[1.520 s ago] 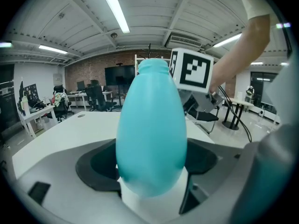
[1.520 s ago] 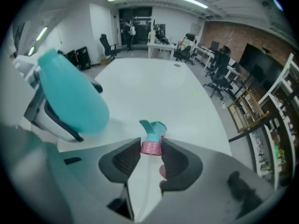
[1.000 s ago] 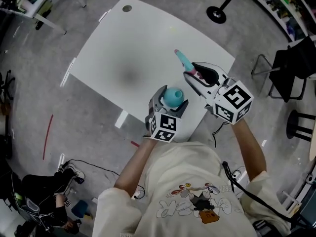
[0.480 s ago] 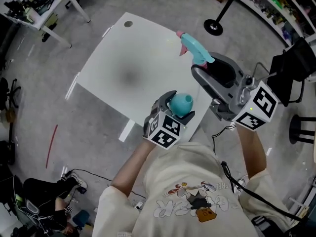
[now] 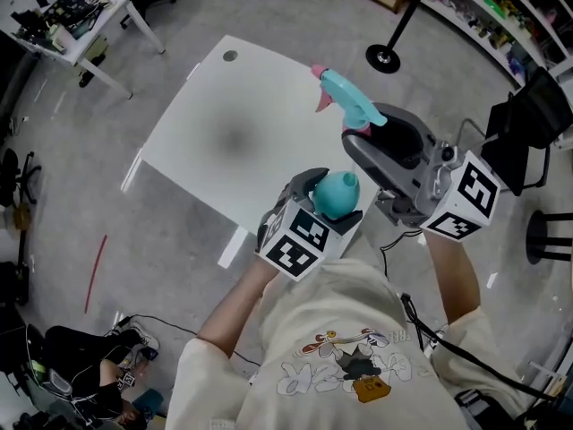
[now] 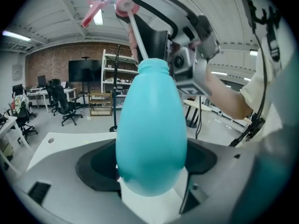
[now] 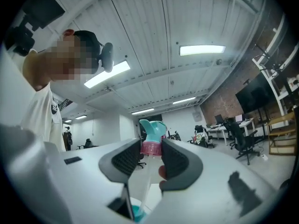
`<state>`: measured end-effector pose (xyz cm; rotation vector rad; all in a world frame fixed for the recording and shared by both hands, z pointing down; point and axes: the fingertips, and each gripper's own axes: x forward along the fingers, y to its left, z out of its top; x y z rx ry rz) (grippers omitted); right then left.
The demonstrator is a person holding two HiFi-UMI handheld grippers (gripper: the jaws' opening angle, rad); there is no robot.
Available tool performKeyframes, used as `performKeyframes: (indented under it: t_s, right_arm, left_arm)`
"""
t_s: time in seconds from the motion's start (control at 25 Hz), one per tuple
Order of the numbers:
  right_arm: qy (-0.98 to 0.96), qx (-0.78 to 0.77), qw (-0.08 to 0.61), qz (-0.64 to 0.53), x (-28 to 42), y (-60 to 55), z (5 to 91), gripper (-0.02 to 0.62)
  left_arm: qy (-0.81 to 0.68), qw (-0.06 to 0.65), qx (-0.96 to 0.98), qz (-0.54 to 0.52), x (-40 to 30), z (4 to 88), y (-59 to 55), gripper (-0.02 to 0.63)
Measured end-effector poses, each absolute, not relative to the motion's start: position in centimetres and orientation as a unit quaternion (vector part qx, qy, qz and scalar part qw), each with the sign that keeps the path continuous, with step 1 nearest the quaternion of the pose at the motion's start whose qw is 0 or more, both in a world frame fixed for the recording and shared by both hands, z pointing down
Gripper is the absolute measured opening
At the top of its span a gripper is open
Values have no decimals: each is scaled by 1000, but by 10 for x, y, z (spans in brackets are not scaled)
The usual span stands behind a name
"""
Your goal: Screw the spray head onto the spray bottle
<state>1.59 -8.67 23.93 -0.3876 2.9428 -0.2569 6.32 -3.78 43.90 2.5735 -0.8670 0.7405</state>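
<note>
Fingers of my left gripper (image 5: 329, 197) pinched the teal bottle (image 5: 340, 189), fingers of my right gripper (image 5: 376, 125) pinched the pink collar of the spray head (image 5: 347, 99) above it, both over the near corner of the bench (image 5: 233, 133), grey floor (image 5: 116, 240) around.

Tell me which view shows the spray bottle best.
The left gripper view: the spray bottle fills the centre, from belly to neck. The head view shows it small, from above. The right gripper view catches only a teal sliver at the bottom edge.
</note>
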Motion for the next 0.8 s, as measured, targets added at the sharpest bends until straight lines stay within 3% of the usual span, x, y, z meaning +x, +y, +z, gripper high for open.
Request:
performKeyframes:
  t_s: [0.32, 0.8]
  right_arm:
    - [982, -41, 134, -124, 34, -65, 222, 141]
    - [979, 98, 132, -118, 35, -43, 204, 141]
  left_arm:
    - [-290, 138, 920, 225, 67, 364, -45, 405]
    - [-148, 173, 941, 249, 65, 326, -25, 405]
